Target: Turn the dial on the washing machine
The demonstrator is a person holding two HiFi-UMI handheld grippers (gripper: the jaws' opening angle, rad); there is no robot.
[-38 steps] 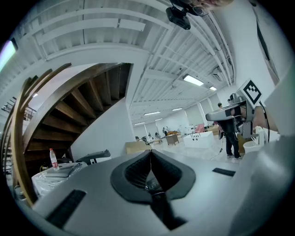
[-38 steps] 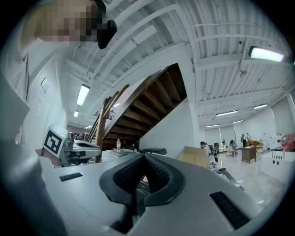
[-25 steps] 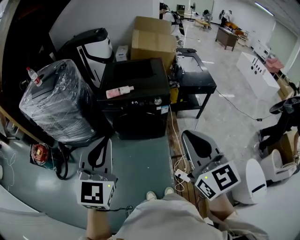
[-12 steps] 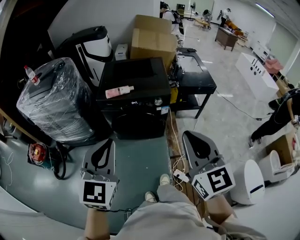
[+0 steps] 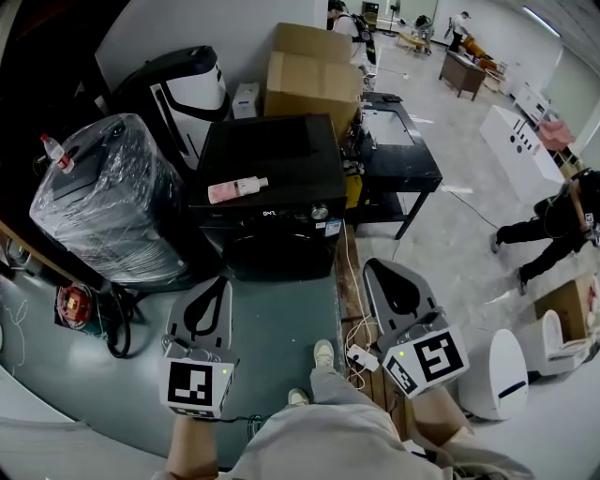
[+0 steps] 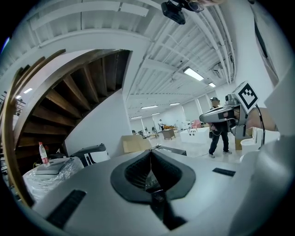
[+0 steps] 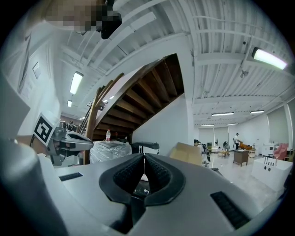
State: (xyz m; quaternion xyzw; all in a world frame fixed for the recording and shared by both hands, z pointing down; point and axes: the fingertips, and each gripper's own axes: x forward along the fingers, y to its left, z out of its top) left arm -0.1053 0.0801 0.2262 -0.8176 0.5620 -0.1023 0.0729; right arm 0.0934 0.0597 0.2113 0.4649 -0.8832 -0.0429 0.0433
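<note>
Short of the washing machine (image 5: 272,178), left gripper (image 5: 221,281) and right gripper (image 5: 372,268) hang low, both pressed together, empty. Dial (image 5: 320,213) sits at the machine's front panel, right end, untouched. One shoe (image 5: 323,354) now lands nearer the machine than a second ago: approach under way.

Open workshop hall under strip lights (image 7: 269,56): a black washing machine (image 5: 272,202) at 12 o'clock, a shrink-wrapped appliance (image 5: 108,202) at 10, cardboard boxes (image 5: 314,70) behind, and benches (image 5: 462,71) with people (image 5: 352,28) far off at 1 o'clock.
</note>
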